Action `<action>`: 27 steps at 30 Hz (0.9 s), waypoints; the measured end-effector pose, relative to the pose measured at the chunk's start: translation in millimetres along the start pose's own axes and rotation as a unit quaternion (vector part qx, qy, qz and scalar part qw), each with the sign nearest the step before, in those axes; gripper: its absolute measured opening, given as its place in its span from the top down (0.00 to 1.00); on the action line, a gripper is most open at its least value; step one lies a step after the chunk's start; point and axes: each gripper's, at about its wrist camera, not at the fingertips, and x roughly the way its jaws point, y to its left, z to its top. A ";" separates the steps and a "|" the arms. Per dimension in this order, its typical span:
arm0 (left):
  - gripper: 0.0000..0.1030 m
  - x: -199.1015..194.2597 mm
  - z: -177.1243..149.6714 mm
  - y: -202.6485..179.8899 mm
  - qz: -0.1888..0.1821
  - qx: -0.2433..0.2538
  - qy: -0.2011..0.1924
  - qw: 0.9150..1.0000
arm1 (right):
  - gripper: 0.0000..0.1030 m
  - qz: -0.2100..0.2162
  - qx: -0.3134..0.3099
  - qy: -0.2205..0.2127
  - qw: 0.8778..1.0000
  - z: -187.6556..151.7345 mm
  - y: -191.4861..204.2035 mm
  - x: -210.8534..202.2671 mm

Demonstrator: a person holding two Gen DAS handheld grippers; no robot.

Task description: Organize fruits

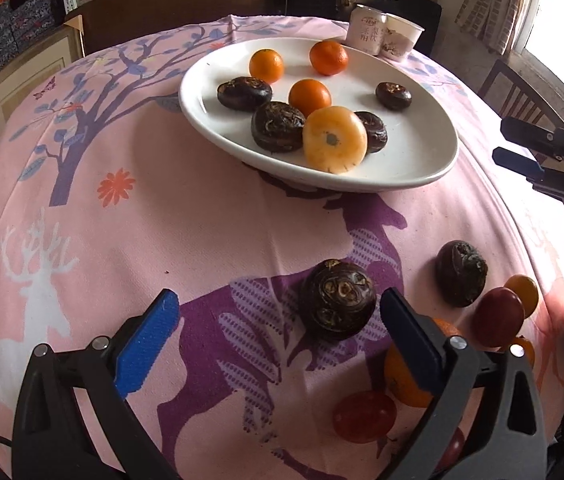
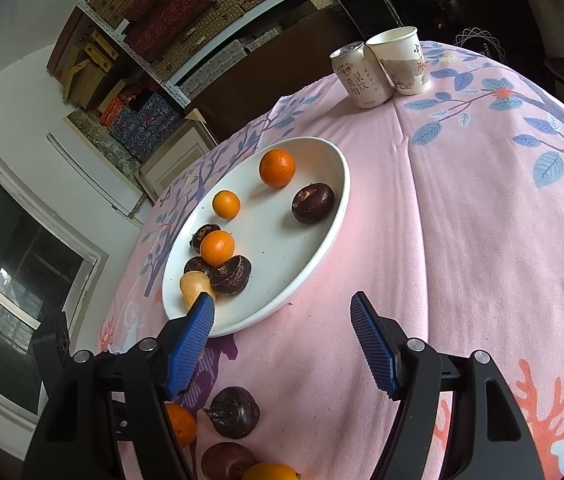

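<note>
A white oval plate (image 1: 414,160) (image 2: 282,300) on the pink tablecloth holds three small oranges (image 1: 309,97), several dark water chestnuts (image 1: 277,126) and a pale yellow fruit (image 1: 334,139). My left gripper (image 1: 277,344) is open just above the cloth, with a loose water chestnut (image 1: 337,299) between its fingers, nearer the right one. More loose fruit lies to its right: another water chestnut (image 1: 461,273) (image 2: 233,412), red fruits (image 1: 497,317), oranges (image 1: 406,376). My right gripper (image 2: 282,344) is open and empty near the plate's near rim; it also shows in the left wrist view (image 1: 522,144).
A drink can (image 2: 358,76) and a paper cup (image 2: 400,60) stand at the table's far edge. A dark wooden chair (image 1: 518,92) stands beyond the table on the right. Shelves with boxes line the back wall.
</note>
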 end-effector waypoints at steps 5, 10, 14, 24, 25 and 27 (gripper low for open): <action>0.04 -3.8 -3.7 -6.5 0.013 -0.005 -0.043 0.999 | 0.31 0.002 -0.015 -0.002 1.000 -1.1 6.1 -1.8; 0.04 -20.8 -13.4 -15.7 0.082 0.060 -0.087 0.991 | 0.31 -0.002 -0.030 -0.004 1.000 -2.5 11.8 -4.1; 0.04 -21.2 -15.5 6.2 0.067 0.026 -0.079 0.994 | 0.31 -0.002 -0.034 -0.004 0.999 -2.8 12.9 -4.4; 0.04 2.8 -19.2 -27.8 0.038 0.079 -0.033 0.996 | 0.31 -0.003 -0.037 -0.003 0.999 -5.7 15.4 -4.3; 0.04 0.3 -18.8 -31.9 0.045 0.091 -0.045 0.994 | 0.31 -0.003 -0.037 -0.004 0.999 -6.0 15.6 -4.7; 0.04 0.2 -14.9 -33.4 0.075 0.089 -0.054 0.992 | 0.31 -0.001 -0.037 -0.005 0.999 -5.9 16.0 -4.4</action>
